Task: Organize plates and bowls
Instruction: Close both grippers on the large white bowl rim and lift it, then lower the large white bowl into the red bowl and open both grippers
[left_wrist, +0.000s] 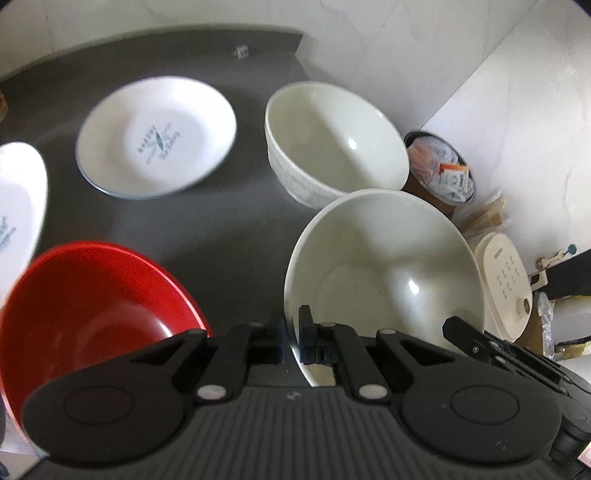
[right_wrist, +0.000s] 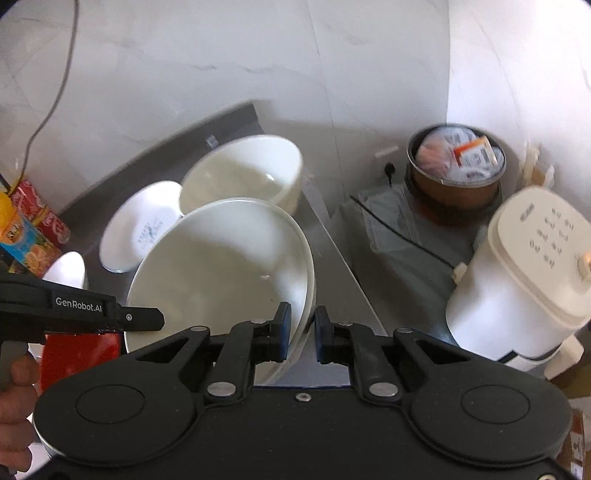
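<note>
White bowl (left_wrist: 384, 273) rim is pinched on both sides: my left gripper (left_wrist: 291, 338) and right gripper (right_wrist: 302, 334) each grasp it above the counter (left_wrist: 229, 229).

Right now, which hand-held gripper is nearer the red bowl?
Left. The left hand-held gripper grips the big white bowl's rim beside the red bowl; the right hand-held gripper holds the opposite rim.

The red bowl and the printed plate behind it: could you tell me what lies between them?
Only bare dark countertop, seen in the left wrist view.
</note>
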